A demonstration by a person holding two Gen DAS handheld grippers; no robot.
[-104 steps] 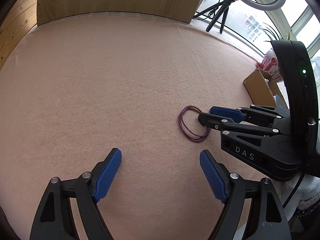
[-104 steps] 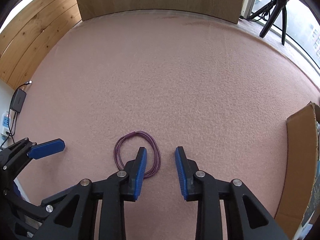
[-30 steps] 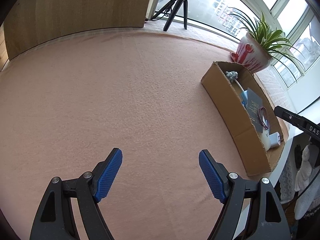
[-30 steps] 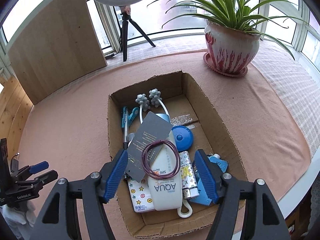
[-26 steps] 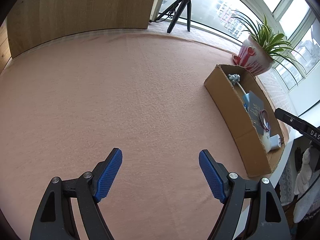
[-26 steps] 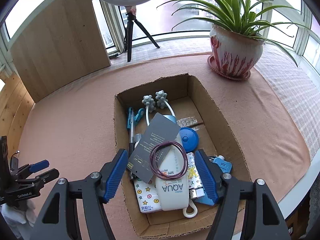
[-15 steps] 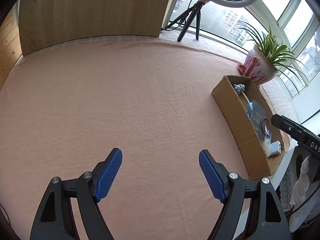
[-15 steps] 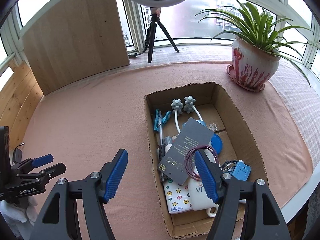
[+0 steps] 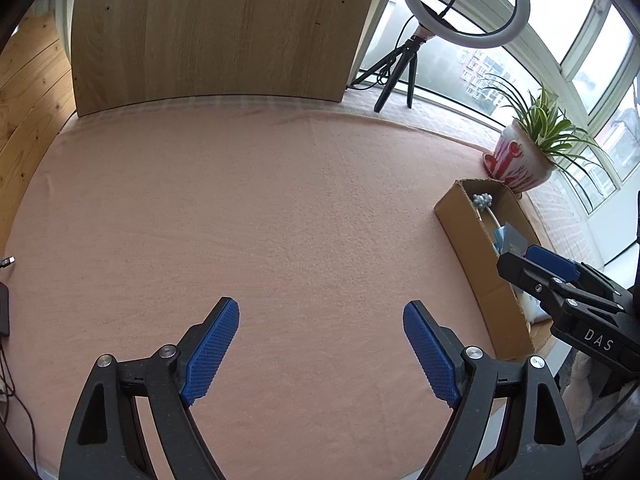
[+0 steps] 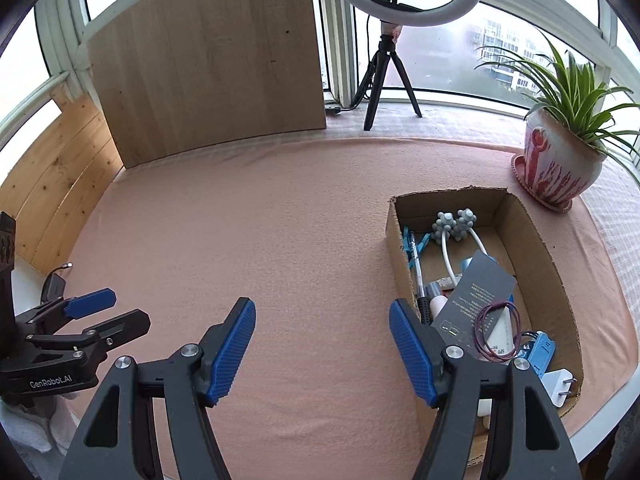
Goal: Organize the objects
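Pink felt covers the desk (image 10: 280, 220), where a cardboard box (image 10: 554, 264) near the right edge holds a massager, pens, a white bottle and a dark card (image 10: 476, 292). On that card and bottle lies a thin purple wire loop (image 10: 498, 332), coiled flat. Both the left gripper (image 9: 320, 348) and right gripper (image 10: 322, 346) hold their jaws wide apart, gripping nothing
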